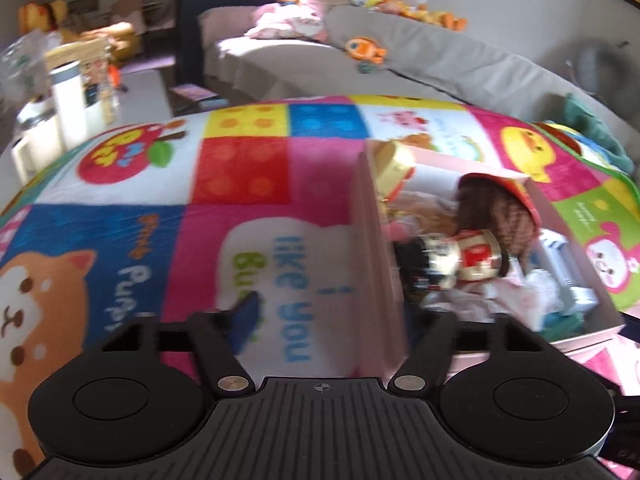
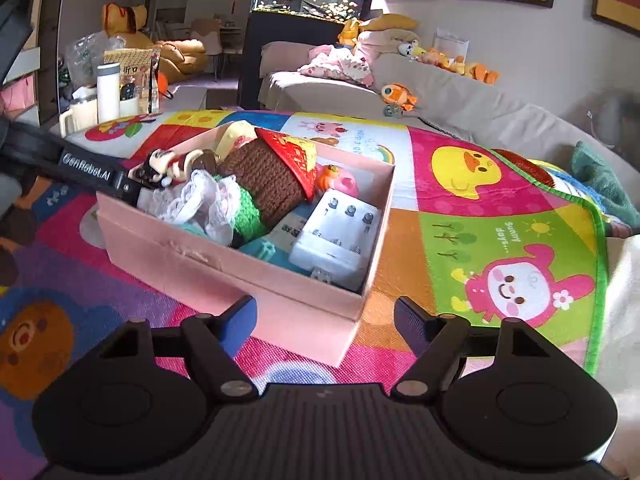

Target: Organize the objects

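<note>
Two hand-held grippers gape empty; pink box (image 2: 224,268) on patchwork blanket (image 2: 500,216), sofa (image 2: 460,100) behind.

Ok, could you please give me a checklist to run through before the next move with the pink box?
1. Left gripper empty: ok, jaws open, gripping nothing.
2. Right gripper empty: ok, open by the pink box corner.
3. Figurine inside box: ok, lying on other toys.
4. Left gripper clear of box: not ok, its tip reaches over the contents.
5. Contents below rim: not ok, brown knitted toy sticks up.
6. Loose objects left on blanket: cannot tell.
</note>
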Tool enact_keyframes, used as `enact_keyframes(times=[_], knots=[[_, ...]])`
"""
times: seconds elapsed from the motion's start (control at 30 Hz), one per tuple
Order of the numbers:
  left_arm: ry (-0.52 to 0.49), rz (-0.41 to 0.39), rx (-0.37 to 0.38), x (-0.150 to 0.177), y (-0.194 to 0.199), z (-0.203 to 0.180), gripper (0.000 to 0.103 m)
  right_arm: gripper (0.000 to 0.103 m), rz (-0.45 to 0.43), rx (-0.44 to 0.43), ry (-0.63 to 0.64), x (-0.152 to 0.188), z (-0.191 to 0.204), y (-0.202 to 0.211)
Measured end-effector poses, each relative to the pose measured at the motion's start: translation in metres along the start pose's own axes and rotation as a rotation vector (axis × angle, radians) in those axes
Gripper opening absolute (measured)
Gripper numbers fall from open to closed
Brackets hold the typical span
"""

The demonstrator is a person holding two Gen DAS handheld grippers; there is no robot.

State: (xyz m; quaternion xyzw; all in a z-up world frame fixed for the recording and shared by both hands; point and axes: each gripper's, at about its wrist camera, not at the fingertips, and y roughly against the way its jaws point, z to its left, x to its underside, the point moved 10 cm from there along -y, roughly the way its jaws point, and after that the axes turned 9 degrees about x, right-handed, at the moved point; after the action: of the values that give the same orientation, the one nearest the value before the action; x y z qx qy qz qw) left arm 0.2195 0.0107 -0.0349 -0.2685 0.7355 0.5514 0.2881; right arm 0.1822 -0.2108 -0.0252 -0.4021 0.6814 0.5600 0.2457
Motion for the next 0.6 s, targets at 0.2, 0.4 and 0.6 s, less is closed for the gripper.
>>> enact_keyframes(times=[0.2,0.4,0.6], knots=[[0.042,-0.032,-0.075,0.01,0.027,0.043,0.094,0.076,-0.071,-0.062,0.06,-0.014,0.042,0.011],[0.066,-0.052,-0.097,0.011,0.037,0.078,0.101,0.076,-0.083,-0.108,0.069,-0.02,0.075,0.017],[0.101,-0.092,-0.073,0.013,0.037,0.081,0.101,0.076,-0.088,-0.092,0.096,-0.017,0.082,0.018]])
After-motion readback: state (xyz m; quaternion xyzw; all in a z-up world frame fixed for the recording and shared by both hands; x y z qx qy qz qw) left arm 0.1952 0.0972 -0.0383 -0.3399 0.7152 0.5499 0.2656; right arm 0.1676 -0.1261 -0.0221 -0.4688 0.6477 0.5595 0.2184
